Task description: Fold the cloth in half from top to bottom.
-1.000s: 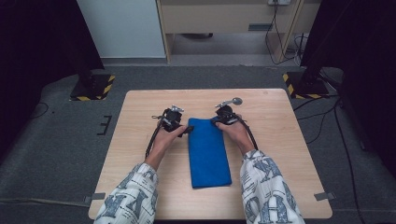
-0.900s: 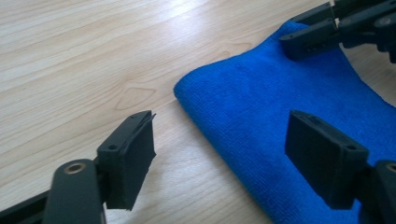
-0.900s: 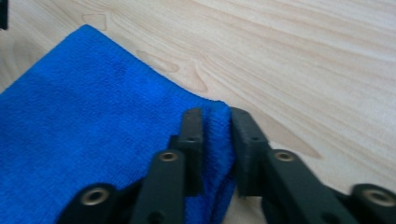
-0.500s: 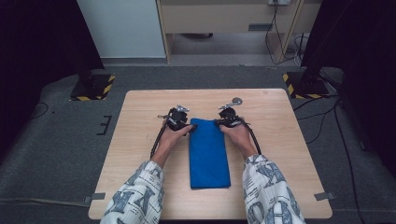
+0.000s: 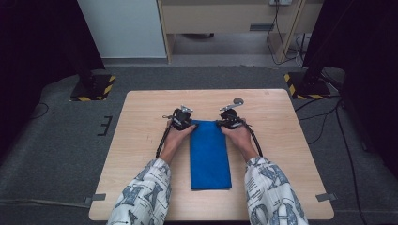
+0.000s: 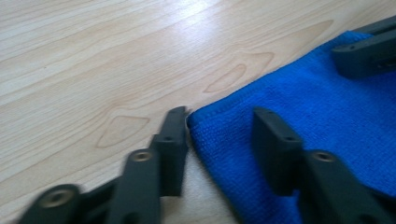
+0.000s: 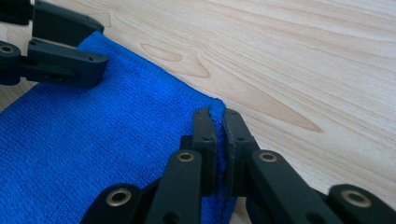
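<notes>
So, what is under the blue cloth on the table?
The blue cloth lies flat on the wooden table, and bare wood shows around its edges. No bump suggests anything beneath it, but the covered surface itself cannot be seen.

blue cloth (image 6: 327, 121) cut off at frame edges in both gripper views, left jaws blurred

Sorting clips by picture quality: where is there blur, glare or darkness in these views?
High view: dark at both sides, the table evenly lit. Left gripper view: near tongs smeared with blur, a pale sheen on the wood at the top. Right gripper view: cloth weave sharp, the tongs' base soft.
</notes>
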A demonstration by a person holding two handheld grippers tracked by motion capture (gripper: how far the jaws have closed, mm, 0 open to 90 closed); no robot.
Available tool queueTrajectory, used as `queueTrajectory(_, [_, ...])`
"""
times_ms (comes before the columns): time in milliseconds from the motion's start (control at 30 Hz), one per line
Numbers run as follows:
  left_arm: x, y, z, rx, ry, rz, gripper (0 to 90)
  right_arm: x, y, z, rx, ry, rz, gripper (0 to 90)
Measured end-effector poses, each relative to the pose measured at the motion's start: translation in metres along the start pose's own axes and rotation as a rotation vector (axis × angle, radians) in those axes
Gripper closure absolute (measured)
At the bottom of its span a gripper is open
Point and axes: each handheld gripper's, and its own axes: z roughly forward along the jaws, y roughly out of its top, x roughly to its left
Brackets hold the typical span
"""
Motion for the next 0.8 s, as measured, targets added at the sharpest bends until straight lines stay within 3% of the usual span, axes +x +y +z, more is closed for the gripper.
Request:
queueTrajectory(267, [-0.007,0.001,0.000,0.011,-0.026,-0.014,84.5,0.002,0.001,-0.008,-0.005,0.009,-0.008,87.1])
queueTrajectory(433, [-0.010,0.006,-0.007,-0.016,-0.031,-0.022,86.3,0.004,0.004,-0.020,-0.034,0.016,-0.007,87.2])
queueTrajectory(800, [-0.026,0.023,-0.029,-0.070,-0.037,0.009,86.6,0.002,0.003,-0.047,-0.082,0.020,0.007,87.2])
